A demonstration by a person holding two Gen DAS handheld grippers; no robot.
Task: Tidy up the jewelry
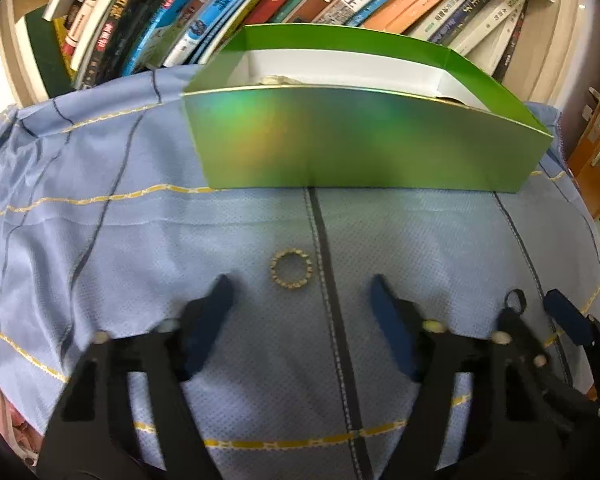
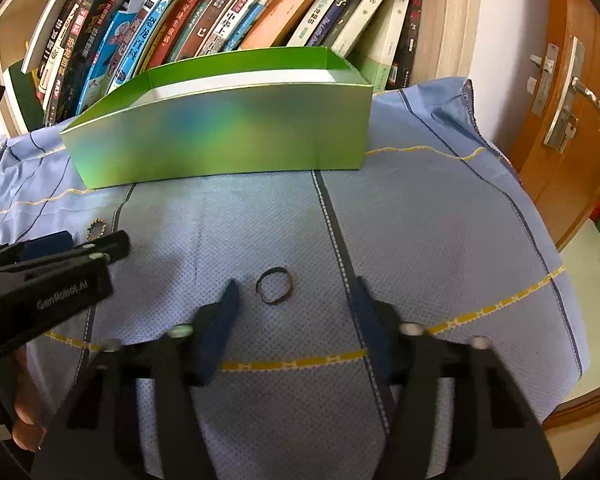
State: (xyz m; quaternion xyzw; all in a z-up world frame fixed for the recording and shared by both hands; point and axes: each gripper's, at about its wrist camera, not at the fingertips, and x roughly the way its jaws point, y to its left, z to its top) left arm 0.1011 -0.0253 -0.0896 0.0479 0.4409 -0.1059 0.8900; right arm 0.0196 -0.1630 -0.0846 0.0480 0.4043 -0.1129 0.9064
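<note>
A gold beaded ring lies on the blue cloth just ahead of my open left gripper; it also shows in the right wrist view. A thin dark ring lies on the cloth between and just ahead of the fingers of my open right gripper; it shows in the left wrist view too. The right gripper is at the right edge of the left wrist view. The left gripper is at the left of the right wrist view. An open green box stands behind the rings.
A shelf of upright books stands behind the box. The cloth drops off at the table's right edge. A wooden door with a metal handle is at the right.
</note>
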